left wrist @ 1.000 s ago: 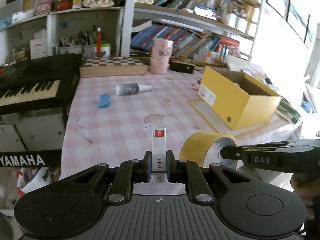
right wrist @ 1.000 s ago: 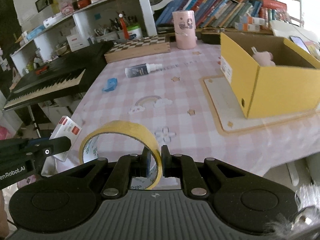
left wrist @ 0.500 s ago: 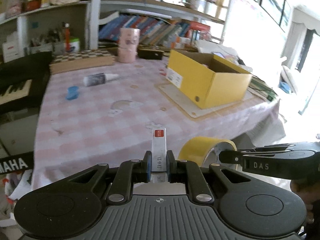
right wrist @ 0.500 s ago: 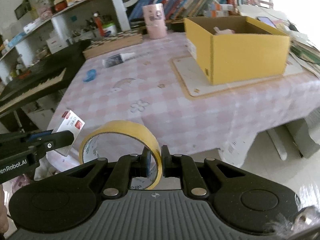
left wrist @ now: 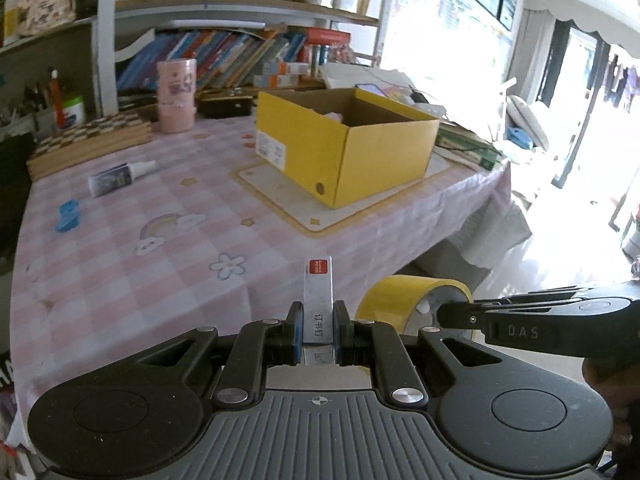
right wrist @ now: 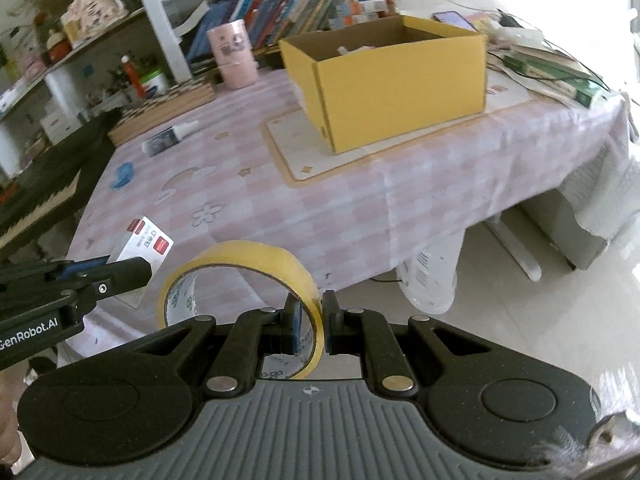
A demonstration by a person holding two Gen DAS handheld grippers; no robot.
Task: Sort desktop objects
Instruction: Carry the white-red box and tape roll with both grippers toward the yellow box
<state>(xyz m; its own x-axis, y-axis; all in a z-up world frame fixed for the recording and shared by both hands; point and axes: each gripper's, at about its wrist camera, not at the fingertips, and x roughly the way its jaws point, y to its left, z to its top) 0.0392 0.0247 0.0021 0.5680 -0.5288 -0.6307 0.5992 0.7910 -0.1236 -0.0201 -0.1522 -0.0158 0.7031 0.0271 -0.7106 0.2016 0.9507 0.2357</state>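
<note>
Swinging both loads rightward, toward yellow box (left wrist: 348, 148). Left gripper (left wrist: 318, 326) clenching staple box (left wrist: 318, 300); right gripper (right wrist: 306, 326) pinching tape roll (right wrist: 240, 276). Carrying; next, reaching over the box ahead, then releasing.

Box (left wrist: 352, 148) on mat (left wrist: 280, 192), right of spray bottle (left wrist: 120, 174)

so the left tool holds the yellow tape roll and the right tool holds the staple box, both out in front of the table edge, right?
Swapped. The left tool is shut on the staple box, seen in the left wrist view, and the right tool is shut on the tape roll, seen in the right wrist view. Both are out in front of the table edge.
</note>
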